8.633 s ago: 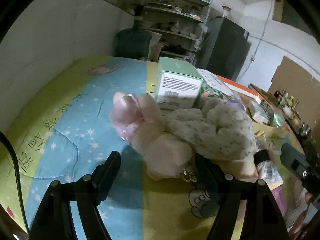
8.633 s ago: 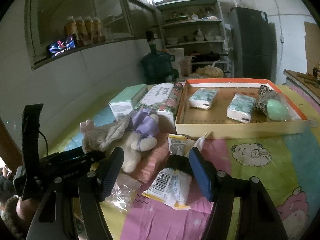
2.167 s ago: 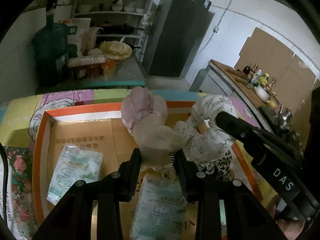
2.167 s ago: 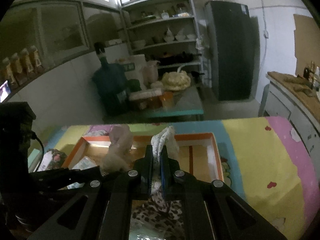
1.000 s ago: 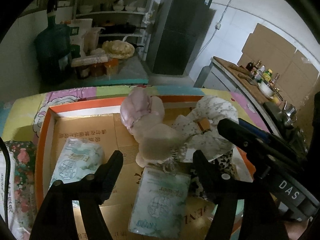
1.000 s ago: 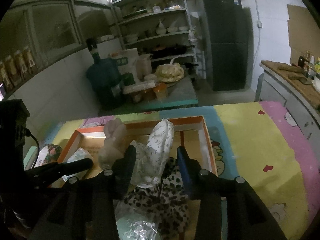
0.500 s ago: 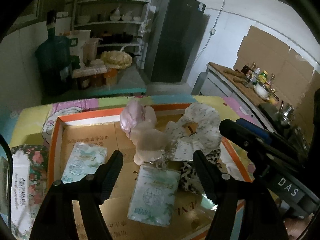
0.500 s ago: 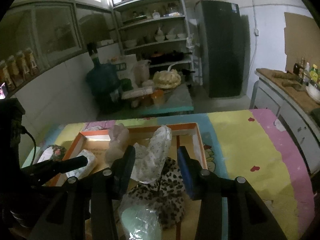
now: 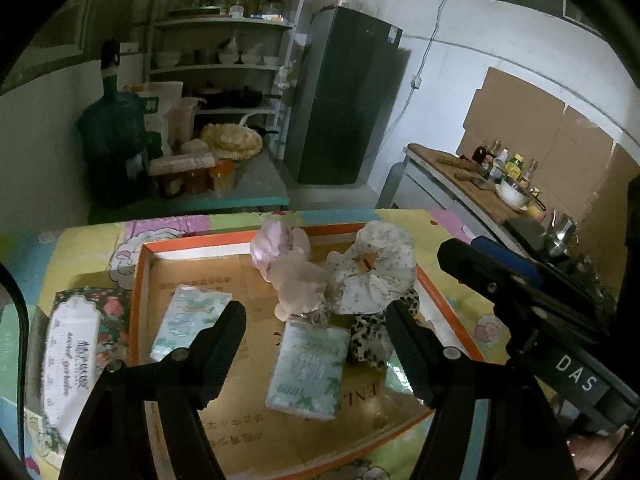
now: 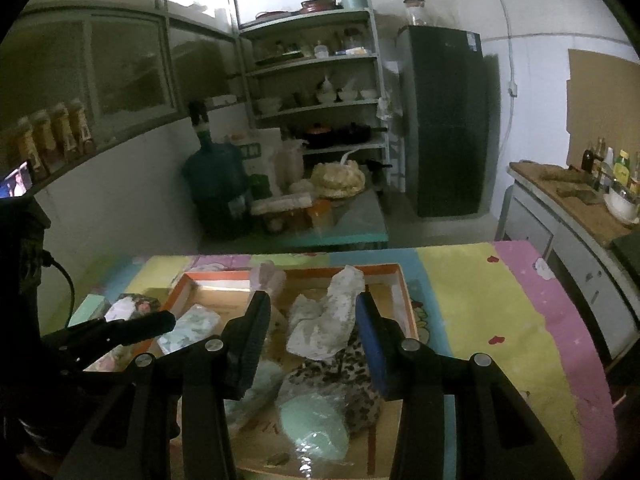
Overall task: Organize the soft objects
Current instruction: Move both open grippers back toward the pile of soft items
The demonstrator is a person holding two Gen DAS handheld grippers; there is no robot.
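Both the left gripper (image 9: 314,342) and right gripper (image 10: 312,336) hang open and empty, the pink plush (image 9: 286,268) and floral scrunchie (image 9: 378,268) already lying in the orange tray (image 9: 140,300), while the floral tissue pack (image 9: 74,354) waits outside at nine o'clock.

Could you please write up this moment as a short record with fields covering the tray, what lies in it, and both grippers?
tray: orange-rimmed cardboard tray on a patterned cloth
soft items in tray: pink plush toy, white floral scrunchie, leopard-print scrunchie
packets in tray: two tissue packs
beside tray: floral tissue package on the cloth
left gripper: open, holding nothing, above the tray
right gripper: open, holding nothing, above the scrunchies
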